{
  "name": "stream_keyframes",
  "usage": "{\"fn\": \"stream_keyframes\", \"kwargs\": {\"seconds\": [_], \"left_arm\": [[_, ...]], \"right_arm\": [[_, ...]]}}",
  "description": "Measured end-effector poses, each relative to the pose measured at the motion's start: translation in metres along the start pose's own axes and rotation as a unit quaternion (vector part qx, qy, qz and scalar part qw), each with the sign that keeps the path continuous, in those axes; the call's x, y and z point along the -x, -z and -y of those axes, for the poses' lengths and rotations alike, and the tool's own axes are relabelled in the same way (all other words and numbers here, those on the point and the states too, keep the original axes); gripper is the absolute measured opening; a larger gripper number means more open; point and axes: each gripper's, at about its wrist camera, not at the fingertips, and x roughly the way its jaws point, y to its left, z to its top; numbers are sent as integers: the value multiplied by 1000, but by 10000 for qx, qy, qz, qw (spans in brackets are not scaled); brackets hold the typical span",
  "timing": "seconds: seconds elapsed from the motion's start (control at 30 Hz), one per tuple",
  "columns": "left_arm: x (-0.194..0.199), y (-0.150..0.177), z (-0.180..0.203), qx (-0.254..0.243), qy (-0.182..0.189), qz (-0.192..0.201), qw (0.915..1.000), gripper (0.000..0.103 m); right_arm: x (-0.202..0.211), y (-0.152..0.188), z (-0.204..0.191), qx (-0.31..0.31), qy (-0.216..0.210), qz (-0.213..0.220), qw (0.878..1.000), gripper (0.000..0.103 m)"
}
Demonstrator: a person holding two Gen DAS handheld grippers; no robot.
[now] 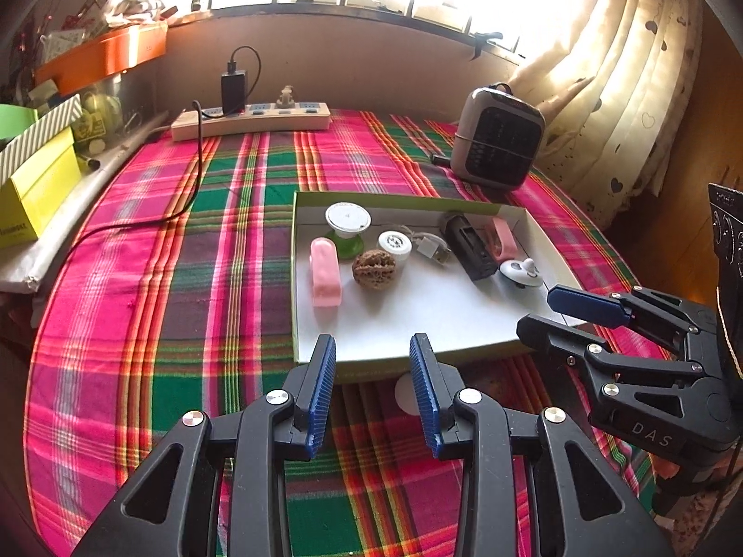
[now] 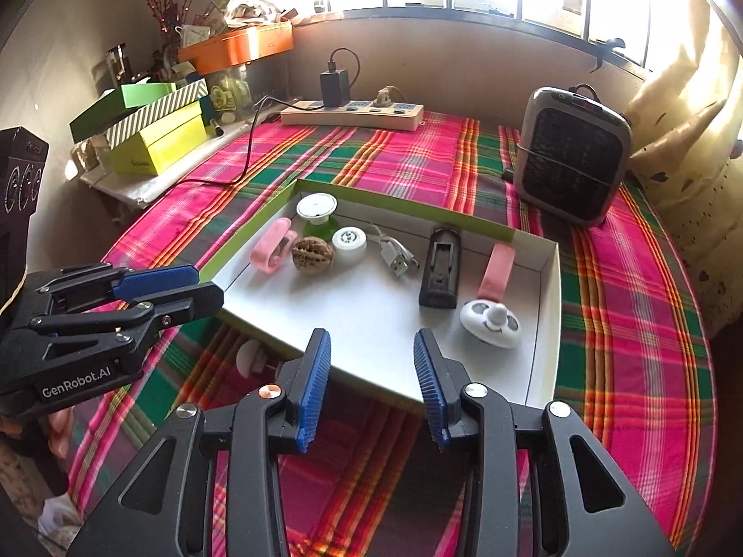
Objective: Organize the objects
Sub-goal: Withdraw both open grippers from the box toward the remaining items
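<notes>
A shallow white box lid with green sides (image 1: 418, 320) (image 2: 371, 325) lies on the plaid cloth. In it are a pink clip (image 1: 325, 271) (image 2: 271, 250), a walnut (image 1: 374, 269) (image 2: 312, 255), a white-green spool (image 1: 347, 225) (image 2: 316, 210), a white round cap (image 1: 394, 243) (image 2: 349, 240), a USB cable (image 1: 432, 246) (image 2: 397, 257), a black holder (image 1: 469, 246) (image 2: 440, 269), a pink strap (image 1: 504, 236) (image 2: 497, 269) and a white round toy (image 1: 520, 271) (image 2: 491, 320). My left gripper (image 1: 374, 387) (image 2: 185, 285) and right gripper (image 2: 371, 385) (image 1: 543, 313) are open and empty at the lid's near edge. A white round piece (image 1: 406, 394) (image 2: 248, 357) lies outside the lid, by that edge.
A small heater (image 1: 497, 139) (image 2: 573, 155) stands at the back right. A power strip (image 1: 250, 118) (image 2: 353, 113) with a charger and cable lies at the back. Yellow and green boxes (image 1: 37, 185) (image 2: 158, 134) are stacked at the left. A curtain (image 1: 627, 93) hangs at the right.
</notes>
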Motion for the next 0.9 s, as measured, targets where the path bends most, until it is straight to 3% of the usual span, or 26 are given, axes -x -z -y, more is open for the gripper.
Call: {"fn": "stream_keyframes", "kwargs": {"seconds": [0.43,0.9], "left_arm": [[-8,23,-9,201,169,-277,9993,37],[-14,28,-19,313,166,-381,9986,38]], "right_arm": [[-5,29,-16,15,-152,-53,9999,41],[-28,34,-25,8,-182,-288,9994,46]]}}
